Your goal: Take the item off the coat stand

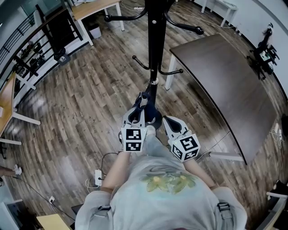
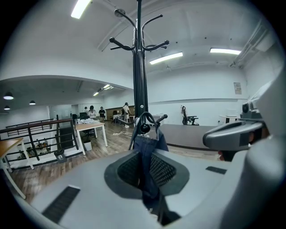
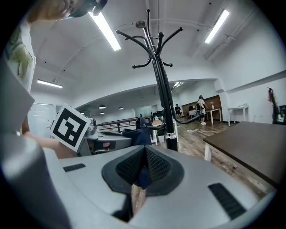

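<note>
My left gripper is pinched on the dark blue cloth, looped over a near low hook of the coat stand. Right gripper is closed, empty. Guessing it's soft, light and floppy, so I'd grab up by the loop.

A wood-plank floor spreads through an open office. A dark-topped bench on white legs stands at 2 o'clock, a light-wood bench at 11 o'clock and a black railing at 10 o'clock. A white power strip lies at 7 o'clock.
</note>
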Demonstrator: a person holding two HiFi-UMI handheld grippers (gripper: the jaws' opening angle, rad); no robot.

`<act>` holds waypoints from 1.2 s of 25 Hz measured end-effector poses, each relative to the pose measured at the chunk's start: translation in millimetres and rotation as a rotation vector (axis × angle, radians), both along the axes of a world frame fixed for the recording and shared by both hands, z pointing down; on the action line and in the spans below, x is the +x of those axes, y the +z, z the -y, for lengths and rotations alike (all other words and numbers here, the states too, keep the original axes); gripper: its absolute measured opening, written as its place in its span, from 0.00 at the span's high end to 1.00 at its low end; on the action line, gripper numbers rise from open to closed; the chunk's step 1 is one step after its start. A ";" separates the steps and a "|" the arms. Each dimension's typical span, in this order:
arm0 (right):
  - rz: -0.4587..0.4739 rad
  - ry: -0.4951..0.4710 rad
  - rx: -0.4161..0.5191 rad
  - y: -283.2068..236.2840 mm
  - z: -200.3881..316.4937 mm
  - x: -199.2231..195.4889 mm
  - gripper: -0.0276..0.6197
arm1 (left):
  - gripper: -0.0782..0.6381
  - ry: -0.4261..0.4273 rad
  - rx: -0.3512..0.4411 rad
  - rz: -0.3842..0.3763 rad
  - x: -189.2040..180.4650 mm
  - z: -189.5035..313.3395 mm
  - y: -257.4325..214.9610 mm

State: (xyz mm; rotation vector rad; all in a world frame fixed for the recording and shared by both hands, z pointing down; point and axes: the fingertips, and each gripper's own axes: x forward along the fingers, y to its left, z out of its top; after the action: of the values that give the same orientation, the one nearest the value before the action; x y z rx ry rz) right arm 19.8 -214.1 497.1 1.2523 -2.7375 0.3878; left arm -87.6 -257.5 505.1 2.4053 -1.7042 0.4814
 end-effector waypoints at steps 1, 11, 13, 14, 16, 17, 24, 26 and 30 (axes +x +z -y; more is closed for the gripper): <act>0.000 -0.004 -0.001 0.0 -0.9 -1.3 0.95 | 0.83 0.000 0.001 -0.001 -0.2 -2.3 -0.3; -0.009 -0.026 0.016 -0.6 -13.0 -11.8 0.95 | 0.83 0.005 0.008 -0.011 -4.5 -24.8 -1.2; -0.015 -0.028 0.018 -1.2 -15.3 -13.0 0.95 | 0.83 0.005 0.010 -0.014 -5.3 -28.7 -2.5; -0.019 -0.029 0.019 -1.3 -15.8 -13.6 0.95 | 0.83 0.005 0.010 -0.015 -5.5 -30.1 -3.0; -0.025 -0.030 0.020 -1.0 -16.2 -15.0 0.95 | 0.83 0.006 0.010 -0.016 -5.6 -32.3 -2.7; -0.027 -0.032 0.021 -0.8 -16.6 -15.7 0.95 | 0.83 0.008 0.010 -0.016 -5.2 -33.5 -2.2; -0.031 -0.037 0.023 -0.4 -21.4 -17.8 0.95 | 0.83 0.013 0.010 -0.013 -3.6 -42.9 -1.1; -0.033 -0.040 0.021 0.2 -22.3 -18.1 0.95 | 0.83 0.014 0.011 -0.014 -2.8 -44.9 -1.5; -0.030 -0.045 0.023 -0.7 -21.3 -19.7 0.95 | 0.83 0.014 0.014 -0.018 -2.1 -45.7 -2.3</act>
State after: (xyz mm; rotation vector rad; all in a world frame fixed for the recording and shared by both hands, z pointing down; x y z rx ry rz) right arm 0.1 -192.7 496.4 1.1899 -2.7473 0.3319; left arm -89.7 -211.7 502.8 2.4251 -1.6907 0.4498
